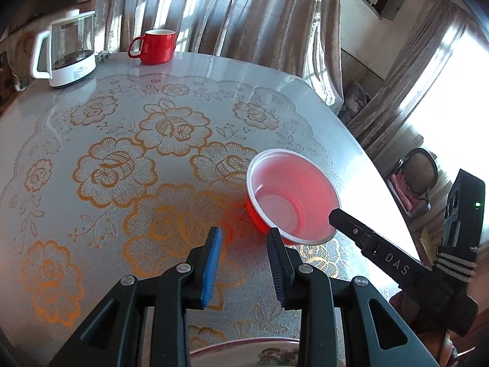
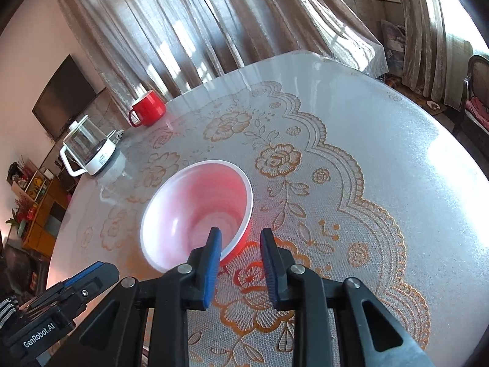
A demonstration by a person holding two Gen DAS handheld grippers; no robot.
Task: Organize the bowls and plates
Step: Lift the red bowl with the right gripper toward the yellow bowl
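Note:
A red plastic bowl [image 1: 293, 195] with a white inside stands upright on the lace tablecloth. My left gripper [image 1: 244, 238] is open and empty, its right finger just in front of the bowl's near rim. My right gripper [image 2: 240, 238] is open; its left finger sits over the bowl's [image 2: 195, 211] near rim and its right finger is outside the bowl. The right gripper's finger [image 1: 354, 229] reaches the bowl's right rim in the left wrist view. A floral plate's rim [image 1: 244, 347] shows under the left gripper, mostly hidden.
A red mug [image 1: 156, 46] and a glass kettle on a white base [image 1: 65, 50] stand at the table's far edge. Both also show in the right wrist view: the mug [image 2: 148, 108], the kettle [image 2: 88, 150]. Curtains hang behind. A chair [image 1: 418, 174] stands right of the table.

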